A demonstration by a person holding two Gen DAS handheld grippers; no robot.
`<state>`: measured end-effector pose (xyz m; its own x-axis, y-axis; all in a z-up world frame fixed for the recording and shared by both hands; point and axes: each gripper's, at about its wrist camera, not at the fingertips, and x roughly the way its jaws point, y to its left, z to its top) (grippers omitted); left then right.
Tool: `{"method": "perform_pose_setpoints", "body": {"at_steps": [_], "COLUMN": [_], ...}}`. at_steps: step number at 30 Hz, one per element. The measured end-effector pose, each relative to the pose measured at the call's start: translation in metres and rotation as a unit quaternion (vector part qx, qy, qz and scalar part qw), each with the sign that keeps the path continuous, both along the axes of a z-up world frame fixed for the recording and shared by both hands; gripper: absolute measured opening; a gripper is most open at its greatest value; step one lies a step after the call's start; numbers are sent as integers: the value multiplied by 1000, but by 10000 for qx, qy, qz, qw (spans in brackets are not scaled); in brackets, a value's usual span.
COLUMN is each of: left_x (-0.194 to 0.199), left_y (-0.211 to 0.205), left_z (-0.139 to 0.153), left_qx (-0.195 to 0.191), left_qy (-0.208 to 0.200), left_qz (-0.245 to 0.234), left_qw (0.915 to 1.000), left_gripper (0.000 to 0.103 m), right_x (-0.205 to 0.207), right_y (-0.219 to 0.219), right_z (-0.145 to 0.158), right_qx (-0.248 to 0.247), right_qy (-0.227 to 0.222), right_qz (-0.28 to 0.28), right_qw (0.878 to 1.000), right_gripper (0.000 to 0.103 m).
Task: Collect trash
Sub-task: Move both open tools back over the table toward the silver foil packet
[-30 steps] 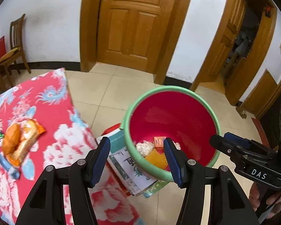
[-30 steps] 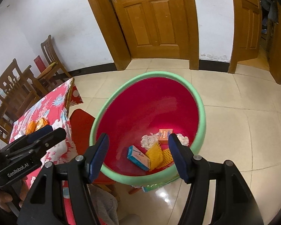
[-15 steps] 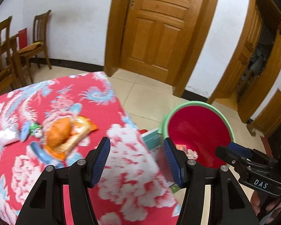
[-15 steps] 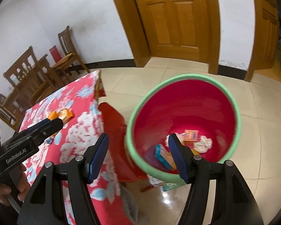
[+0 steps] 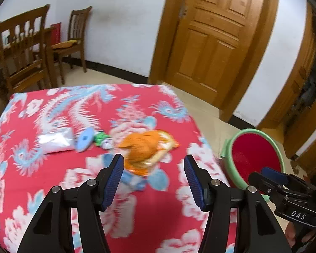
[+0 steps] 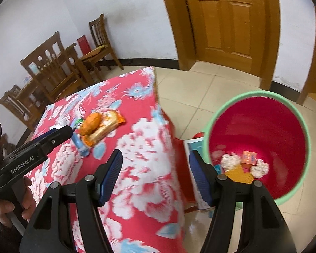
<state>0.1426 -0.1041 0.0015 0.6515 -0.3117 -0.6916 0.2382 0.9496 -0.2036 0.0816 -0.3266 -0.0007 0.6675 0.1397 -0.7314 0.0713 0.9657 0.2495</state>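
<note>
Both my tongs spread wide, holding nothing, above a red floral tablecloth.
My left gripper [image 5: 153, 181] hovers just short of an orange snack wrapper [image 5: 147, 147] mid-table; my right gripper [image 6: 155, 177] hangs at the table's edge [image 6: 166, 126], beside the red bin [image 6: 261, 130] holding trash.
</note>
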Motion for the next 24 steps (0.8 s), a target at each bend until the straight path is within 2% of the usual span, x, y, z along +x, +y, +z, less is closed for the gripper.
{"method": "perform_pose_setpoints", "body": {"at_steps": [15, 24], "left_x": [17, 37], "left_y": [80, 120], "left_z": [-3, -17], "left_qx": [90, 127], "left_qy": [-30, 96], "left_qz": [689, 1159], "left_qw": [9976, 9931], "left_gripper": [61, 61], "right_x": [35, 64], "right_y": [62, 94], "right_z": [1, -5], "right_qx": [-65, -79], "right_qy": [52, 111], "right_qz": [492, 776], "right_qw": [9988, 9969], "right_gripper": [66, 66]}}
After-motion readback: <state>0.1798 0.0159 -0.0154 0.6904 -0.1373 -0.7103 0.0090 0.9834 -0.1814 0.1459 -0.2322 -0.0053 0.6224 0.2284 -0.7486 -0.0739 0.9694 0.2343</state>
